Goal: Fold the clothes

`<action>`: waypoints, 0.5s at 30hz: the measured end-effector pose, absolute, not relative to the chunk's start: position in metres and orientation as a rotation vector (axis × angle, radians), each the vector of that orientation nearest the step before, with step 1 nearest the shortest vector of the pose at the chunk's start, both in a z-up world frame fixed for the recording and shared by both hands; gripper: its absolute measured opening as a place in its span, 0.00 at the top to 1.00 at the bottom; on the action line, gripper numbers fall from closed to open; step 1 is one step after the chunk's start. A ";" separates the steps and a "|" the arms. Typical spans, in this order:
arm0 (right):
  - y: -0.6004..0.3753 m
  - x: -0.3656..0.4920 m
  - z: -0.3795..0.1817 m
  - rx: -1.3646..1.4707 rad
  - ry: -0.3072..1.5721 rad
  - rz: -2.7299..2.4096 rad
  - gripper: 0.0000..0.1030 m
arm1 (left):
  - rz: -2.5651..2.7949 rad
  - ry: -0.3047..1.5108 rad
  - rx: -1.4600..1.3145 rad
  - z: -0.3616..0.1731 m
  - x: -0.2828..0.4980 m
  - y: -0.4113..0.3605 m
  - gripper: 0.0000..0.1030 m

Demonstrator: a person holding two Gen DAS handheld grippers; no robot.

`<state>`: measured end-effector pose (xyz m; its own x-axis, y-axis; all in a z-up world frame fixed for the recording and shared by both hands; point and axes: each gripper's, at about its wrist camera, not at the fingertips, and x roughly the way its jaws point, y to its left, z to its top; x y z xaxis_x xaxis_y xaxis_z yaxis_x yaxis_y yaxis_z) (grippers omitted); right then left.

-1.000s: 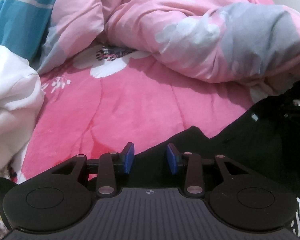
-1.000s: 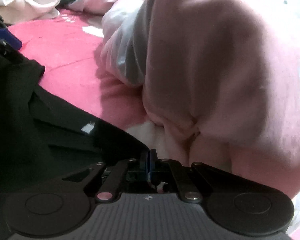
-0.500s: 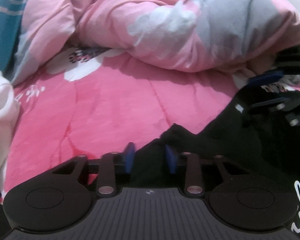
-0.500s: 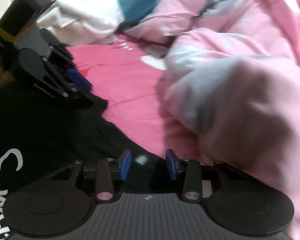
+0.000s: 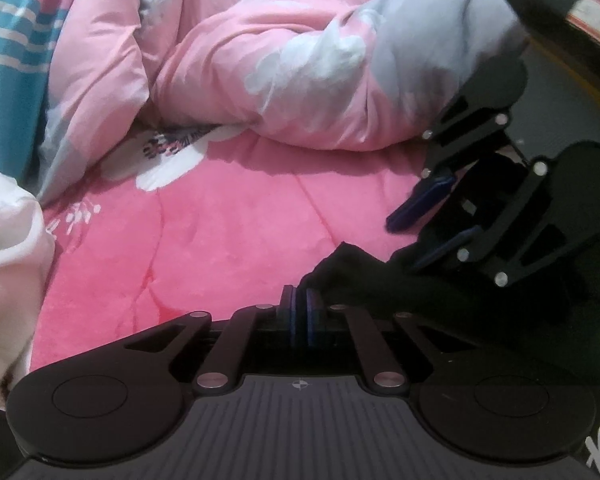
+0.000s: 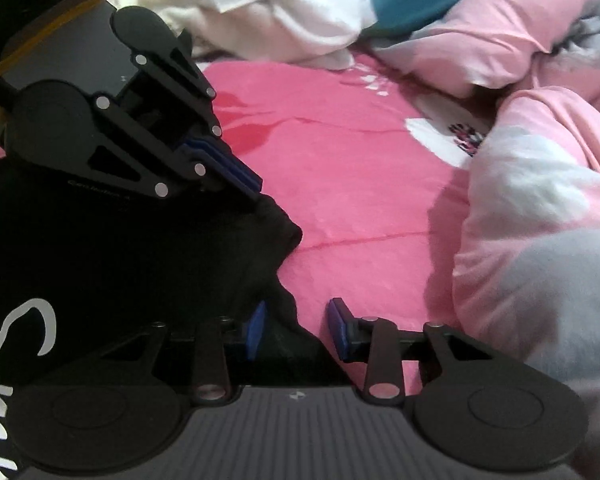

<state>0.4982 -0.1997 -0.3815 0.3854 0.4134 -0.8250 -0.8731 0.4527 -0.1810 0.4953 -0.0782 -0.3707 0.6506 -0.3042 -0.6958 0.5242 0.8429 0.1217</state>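
Both claws moved: left claw (image 5: 300,300) now pinching 1 black shirt (image 6: 120,256), right claw (image 6: 296,328) closing, pads apart.

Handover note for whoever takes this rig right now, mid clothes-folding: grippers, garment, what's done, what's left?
Left gripper: jaws shut on a corner of the black garment.
Right gripper: jaws closing, the garment's edge is between them, and the pads are not yet pressing.
Garment: lies on the pink bedsheet, white lettering facing up.
Done: one corner pinched.
Left: finish the right grip, then probably lift and fold; no fold seen yet.
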 end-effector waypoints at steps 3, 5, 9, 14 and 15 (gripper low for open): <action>-0.196 0.493 -0.377 -0.735 0.716 0.863 1.00 | -0.464 0.686 0.345 -0.369 0.491 -0.078 0.99; -0.195 0.489 -0.376 -0.762 0.628 0.780 1.00 | -0.444 0.645 0.363 -0.364 0.487 -0.078 1.00; -0.188 0.491 -0.392 -0.767 0.588 0.684 1.00 | -0.424 0.642 0.415 -0.369 0.491 -0.081 0.99; -0.182 0.492 -0.406 -0.759 0.535 0.613 0.94 | -0.394 0.689 0.413 -0.380 0.500 -0.084 0.95; -0.187 0.494 -0.401 -0.723 0.547 0.609 0.90 | -0.386 0.696 0.392 -0.379 0.502 -0.082 0.93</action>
